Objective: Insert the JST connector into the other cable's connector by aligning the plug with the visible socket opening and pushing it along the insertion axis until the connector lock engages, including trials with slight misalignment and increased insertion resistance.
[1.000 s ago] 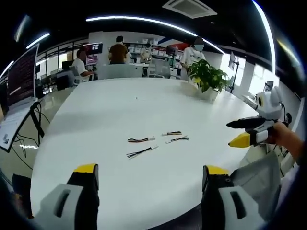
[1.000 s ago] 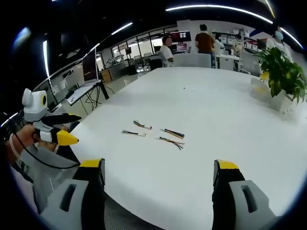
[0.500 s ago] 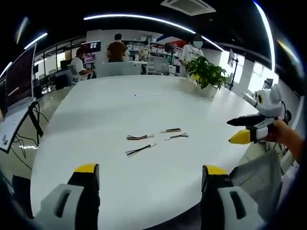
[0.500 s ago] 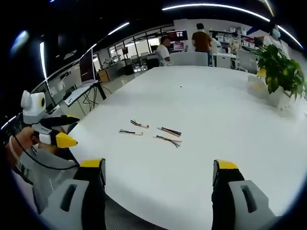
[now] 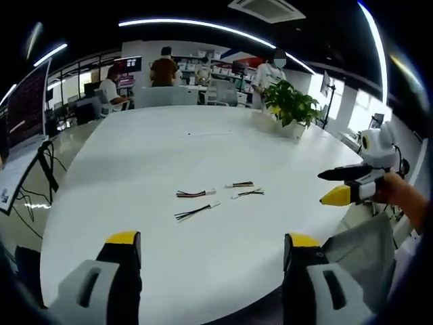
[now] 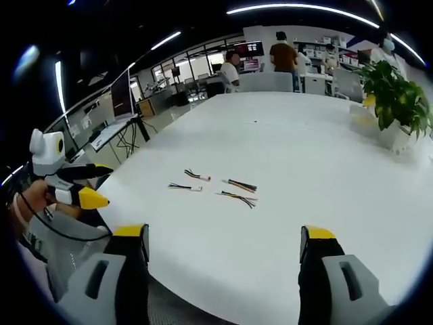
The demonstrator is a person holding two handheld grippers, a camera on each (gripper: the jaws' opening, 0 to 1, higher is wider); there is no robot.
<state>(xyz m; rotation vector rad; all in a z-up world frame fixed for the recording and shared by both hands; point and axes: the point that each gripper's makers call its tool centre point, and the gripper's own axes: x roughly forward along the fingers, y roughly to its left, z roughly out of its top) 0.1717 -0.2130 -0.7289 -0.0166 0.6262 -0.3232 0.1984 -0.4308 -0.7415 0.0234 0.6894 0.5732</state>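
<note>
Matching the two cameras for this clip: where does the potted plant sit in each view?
Left gripper view: potted plant upper right, at the white table's far edge.
Right gripper view: potted plant far right, upper part.
Shared landmark: the cable pieces mid-table.

Four short cables together near the middle of the table [image 5: 135,156]: cable with plug [image 5: 196,194] beside second cable [image 5: 241,184], third cable [image 5: 196,213] and fourth cable [image 5: 247,193] just nearer the camera. Potted plant [image 5: 292,108] toward the far right edge. Left gripper [image 5: 206,261] before the near edge, jaws wide apart, nothing between. Right gripper [image 5: 342,184] off the right side, well apart from the cables. People [image 5: 164,68] and desks behind the table.
</note>
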